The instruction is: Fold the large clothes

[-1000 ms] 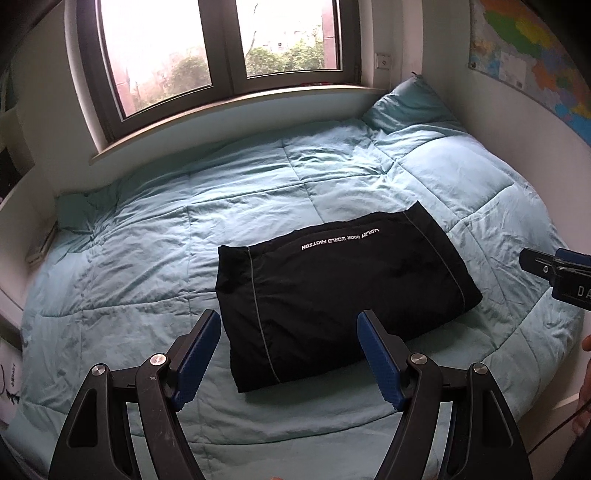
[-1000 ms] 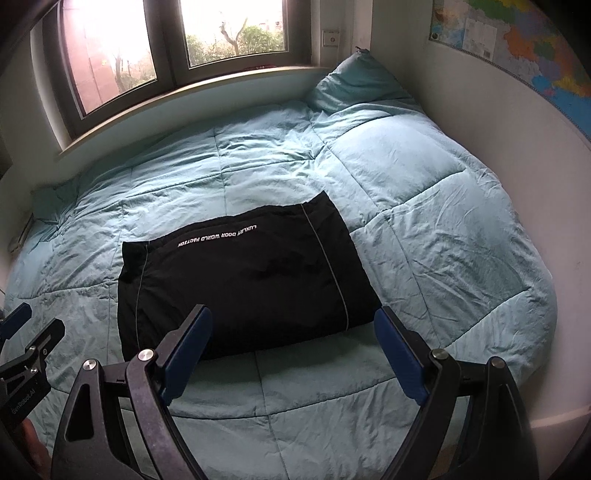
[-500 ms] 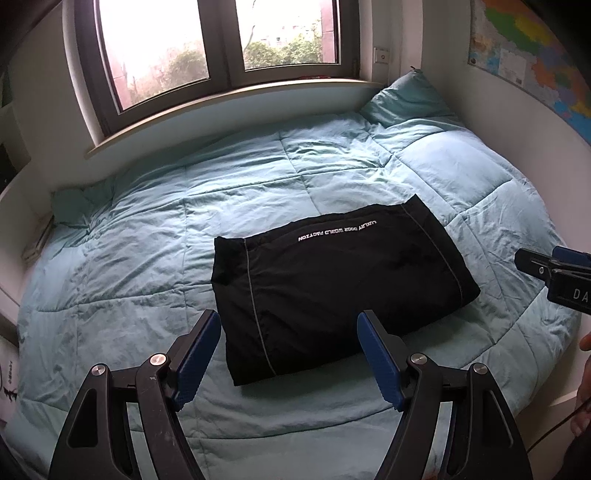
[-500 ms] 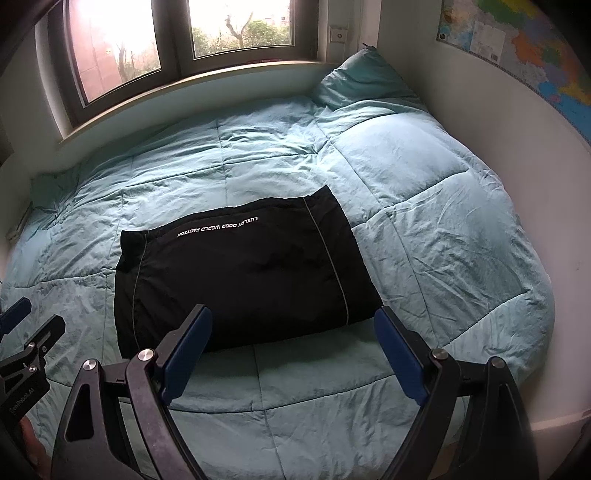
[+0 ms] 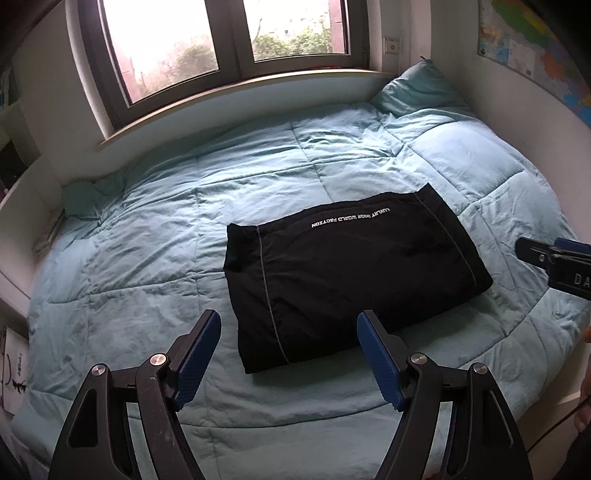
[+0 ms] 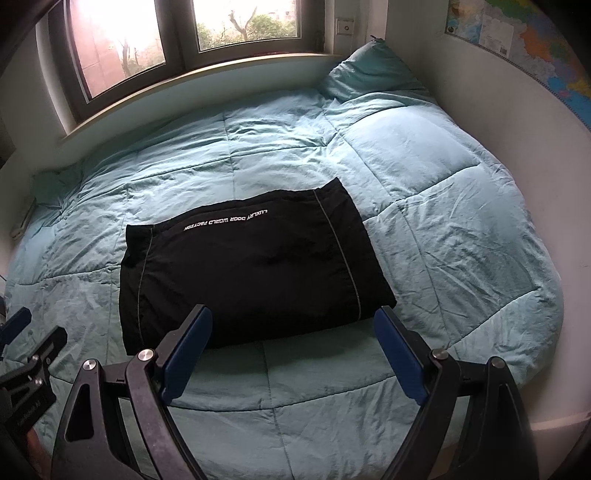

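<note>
A black garment (image 5: 351, 273) with white lettering and thin grey stripes lies folded into a rectangle on the teal quilt (image 5: 155, 266). It also shows in the right wrist view (image 6: 251, 273). My left gripper (image 5: 288, 354) is open and empty, held above the near edge of the bed, short of the garment's near left corner. My right gripper (image 6: 291, 350) is open and empty, held above the garment's near edge. The right gripper's tip shows at the right edge of the left wrist view (image 5: 554, 262).
A teal pillow (image 5: 417, 88) lies at the far right corner below the window sill (image 5: 236, 92). A white wall with a map (image 6: 517, 29) runs along the right of the bed. A white ledge (image 5: 22, 206) borders the left.
Both grippers have drawn back and up a little, so the garment sits slightly farther away in both views. The garment has not moved and both grippers stay open.
</note>
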A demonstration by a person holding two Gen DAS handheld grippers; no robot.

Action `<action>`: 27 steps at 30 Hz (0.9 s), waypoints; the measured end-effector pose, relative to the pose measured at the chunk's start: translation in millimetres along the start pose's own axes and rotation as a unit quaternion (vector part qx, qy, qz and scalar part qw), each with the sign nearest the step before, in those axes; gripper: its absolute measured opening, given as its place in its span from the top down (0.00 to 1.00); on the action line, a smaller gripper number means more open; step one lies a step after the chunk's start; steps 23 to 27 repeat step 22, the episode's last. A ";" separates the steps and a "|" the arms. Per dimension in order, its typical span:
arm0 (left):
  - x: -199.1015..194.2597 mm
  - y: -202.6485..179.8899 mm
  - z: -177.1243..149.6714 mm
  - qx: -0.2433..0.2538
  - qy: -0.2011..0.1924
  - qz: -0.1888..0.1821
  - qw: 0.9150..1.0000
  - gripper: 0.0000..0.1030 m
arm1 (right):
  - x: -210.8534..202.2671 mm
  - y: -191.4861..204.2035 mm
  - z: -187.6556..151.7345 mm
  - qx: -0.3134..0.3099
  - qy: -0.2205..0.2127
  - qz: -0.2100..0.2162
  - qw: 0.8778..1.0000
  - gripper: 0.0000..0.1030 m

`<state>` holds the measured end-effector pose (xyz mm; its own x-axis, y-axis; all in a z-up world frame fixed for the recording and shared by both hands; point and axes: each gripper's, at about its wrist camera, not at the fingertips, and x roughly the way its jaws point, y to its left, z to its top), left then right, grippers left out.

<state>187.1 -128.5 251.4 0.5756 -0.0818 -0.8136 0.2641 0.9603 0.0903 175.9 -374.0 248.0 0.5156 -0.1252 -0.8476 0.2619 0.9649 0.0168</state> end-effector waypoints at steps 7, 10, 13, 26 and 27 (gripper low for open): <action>1.5 0.4 1.3 0.005 0.001 0.002 1.000 0.25 | 7.6 10.3 -1.7 -0.006 0.007 0.004 1.000 0.12; 4.3 0.2 1.2 0.012 0.000 0.004 1.000 0.25 | 13.3 10.9 -2.1 -0.003 0.013 0.005 1.000 0.12; 6.0 -1.8 1.0 0.018 0.000 0.007 1.000 0.25 | 19.3 10.5 -1.8 0.002 0.021 0.010 1.000 0.12; -7.6 14.8 10.3 -0.003 -0.048 0.012 0.999 0.25 | 26.8 23.1 -0.7 -0.015 0.024 0.003 1.000 0.12; -7.6 14.8 10.3 -0.003 -0.048 0.012 0.999 0.25 | 26.8 23.1 -0.7 -0.015 0.024 0.003 1.000 0.12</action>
